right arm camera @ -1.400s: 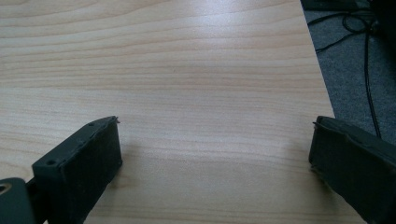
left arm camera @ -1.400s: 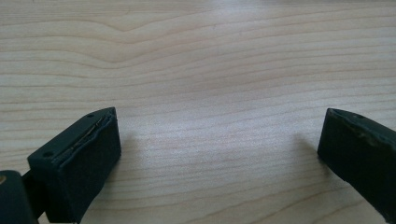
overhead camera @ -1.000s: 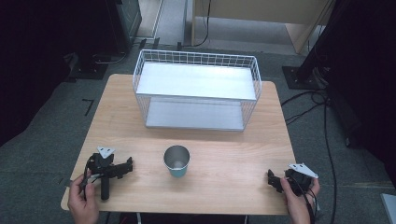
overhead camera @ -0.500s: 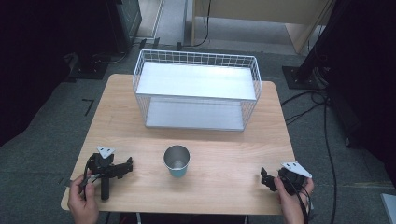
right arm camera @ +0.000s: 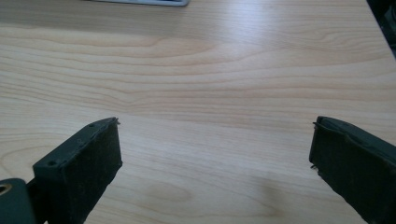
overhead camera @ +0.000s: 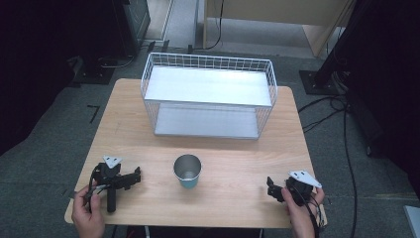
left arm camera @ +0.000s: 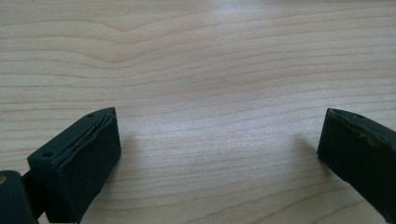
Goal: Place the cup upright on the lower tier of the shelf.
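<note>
A metal cup [overhead camera: 187,171] with a teal base stands upright near the middle of the wooden table [overhead camera: 237,158]. My left gripper [overhead camera: 130,179] rests at the front left, a hand's width left of the cup, held by a hand at the table's edge. Its jaws stand wide apart over bare wood in the left gripper view [left arm camera: 217,154]. My right gripper [overhead camera: 273,191] is at the front right, pointing left toward the cup and well apart from it. The right gripper view [right arm camera: 215,158] shows it open, with nothing but wood between the jaws.
A white wire basket [overhead camera: 208,59] with a grey floor stands at the back middle of the table; its base edge [right arm camera: 140,2] shows at the top of the right gripper view. Dark floor, cables and stands surround the table.
The right hand has carried its gripper leftward along the front edge, closer to the cup. The left gripper and the cup have stayed in place.
</note>
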`<state>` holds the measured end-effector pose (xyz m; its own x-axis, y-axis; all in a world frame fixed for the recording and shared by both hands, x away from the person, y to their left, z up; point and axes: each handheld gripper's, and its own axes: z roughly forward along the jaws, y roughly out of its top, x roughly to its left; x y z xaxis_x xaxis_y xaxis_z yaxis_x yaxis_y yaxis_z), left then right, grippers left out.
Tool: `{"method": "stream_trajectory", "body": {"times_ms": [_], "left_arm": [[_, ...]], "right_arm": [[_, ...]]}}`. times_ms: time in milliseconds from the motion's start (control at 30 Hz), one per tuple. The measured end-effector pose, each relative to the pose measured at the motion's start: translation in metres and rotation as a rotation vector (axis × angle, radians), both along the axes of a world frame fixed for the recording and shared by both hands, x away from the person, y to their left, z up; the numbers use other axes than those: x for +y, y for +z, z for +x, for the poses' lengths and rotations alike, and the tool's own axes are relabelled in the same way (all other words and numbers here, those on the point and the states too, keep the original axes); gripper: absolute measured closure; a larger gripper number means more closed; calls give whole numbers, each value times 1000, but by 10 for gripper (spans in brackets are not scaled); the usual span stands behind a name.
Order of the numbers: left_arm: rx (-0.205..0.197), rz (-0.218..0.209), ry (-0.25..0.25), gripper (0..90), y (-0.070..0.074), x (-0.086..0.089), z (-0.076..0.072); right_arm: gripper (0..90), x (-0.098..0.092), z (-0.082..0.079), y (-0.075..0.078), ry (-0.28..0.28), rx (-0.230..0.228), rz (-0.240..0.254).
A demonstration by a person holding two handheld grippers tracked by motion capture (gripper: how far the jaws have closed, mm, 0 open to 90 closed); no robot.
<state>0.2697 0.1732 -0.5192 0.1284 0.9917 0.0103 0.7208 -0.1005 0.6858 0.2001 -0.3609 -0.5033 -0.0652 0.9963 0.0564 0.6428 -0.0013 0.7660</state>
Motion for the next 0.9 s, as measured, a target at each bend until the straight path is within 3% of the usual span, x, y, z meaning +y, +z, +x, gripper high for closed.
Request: {"method": "stream_trajectory", "body": {"times_ms": [333, 900], "left_arm": [[0, 0, 0, 0, 0, 0, 0], [0, 0, 0, 0, 0, 0, 0]], "right_arm": [[23, 28, 5, 6, 92, -32, 30], [32, 66, 11, 17, 173, -60, 30]]}}
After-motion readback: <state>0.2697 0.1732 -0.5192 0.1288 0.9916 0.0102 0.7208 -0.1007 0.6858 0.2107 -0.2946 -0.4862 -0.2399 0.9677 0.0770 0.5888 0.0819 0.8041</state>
